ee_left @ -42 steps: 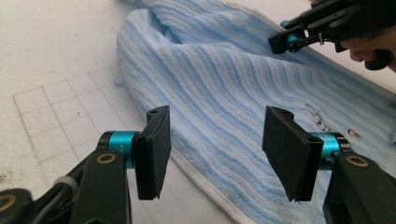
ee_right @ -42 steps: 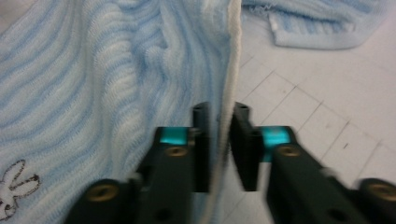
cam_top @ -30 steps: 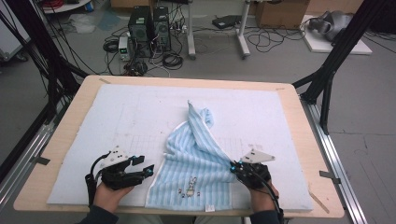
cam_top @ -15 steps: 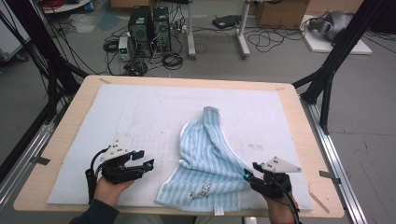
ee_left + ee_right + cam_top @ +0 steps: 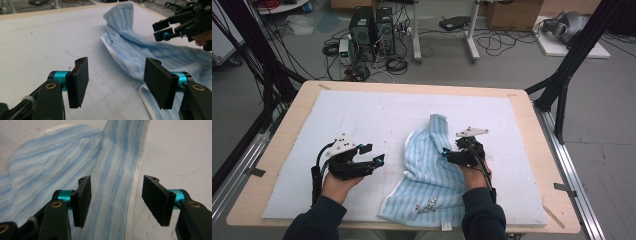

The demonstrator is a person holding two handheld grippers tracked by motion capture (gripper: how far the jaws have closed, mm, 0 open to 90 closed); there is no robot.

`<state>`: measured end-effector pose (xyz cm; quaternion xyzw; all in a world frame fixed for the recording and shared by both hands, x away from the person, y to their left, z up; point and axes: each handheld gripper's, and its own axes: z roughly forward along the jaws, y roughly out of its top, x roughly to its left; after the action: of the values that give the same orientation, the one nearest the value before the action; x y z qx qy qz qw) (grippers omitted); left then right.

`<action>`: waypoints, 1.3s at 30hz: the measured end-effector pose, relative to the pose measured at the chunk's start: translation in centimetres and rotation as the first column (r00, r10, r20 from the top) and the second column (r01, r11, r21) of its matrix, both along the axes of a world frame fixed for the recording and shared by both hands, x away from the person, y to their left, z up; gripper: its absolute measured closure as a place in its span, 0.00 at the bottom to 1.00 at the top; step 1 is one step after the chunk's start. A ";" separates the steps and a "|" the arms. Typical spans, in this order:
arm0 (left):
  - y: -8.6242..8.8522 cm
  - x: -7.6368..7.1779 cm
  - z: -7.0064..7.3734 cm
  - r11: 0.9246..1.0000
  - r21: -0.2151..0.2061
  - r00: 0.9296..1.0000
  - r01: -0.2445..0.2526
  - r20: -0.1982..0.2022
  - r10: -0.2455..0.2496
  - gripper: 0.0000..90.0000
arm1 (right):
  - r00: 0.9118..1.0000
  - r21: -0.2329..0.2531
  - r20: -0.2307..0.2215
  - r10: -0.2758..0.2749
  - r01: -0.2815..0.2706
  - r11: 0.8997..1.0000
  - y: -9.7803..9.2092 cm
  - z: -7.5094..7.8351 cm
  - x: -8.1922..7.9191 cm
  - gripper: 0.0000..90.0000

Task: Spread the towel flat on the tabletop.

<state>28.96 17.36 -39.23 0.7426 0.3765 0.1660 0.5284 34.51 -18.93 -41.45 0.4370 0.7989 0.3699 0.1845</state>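
A light blue striped towel lies crumpled on the white mat, with a narrow folded strip reaching away from me. My right gripper hovers open over the towel's right side. In the right gripper view, the towel's strip and white hem run between the jaws of my right gripper. My left gripper is open over bare mat, just left of the towel. In the left gripper view, my left gripper faces the towel's near edge, and the right gripper shows farther off.
The mat covers a wooden table framed by black struts. A small printed mark sits on the towel near the front edge. Computers and cables lie on the floor beyond the table.
The raised towel has dropped and lies lower. My right gripper swung out to the right, then came forward over the towel's right side. My left gripper moved slightly forward.
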 end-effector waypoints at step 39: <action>-3.4 5.5 -1.4 0.999 0.001 0.999 -0.033 -0.004 0.033 0.42 | 0.978 -0.161 -0.059 -0.200 0.188 0.969 -10.1 -2.0 -2.0 0.82</action>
<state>34.45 14.01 -40.63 0.7369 0.3895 0.1736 0.5244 32.47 -29.07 -43.44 0.5112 0.7848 0.2704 0.2229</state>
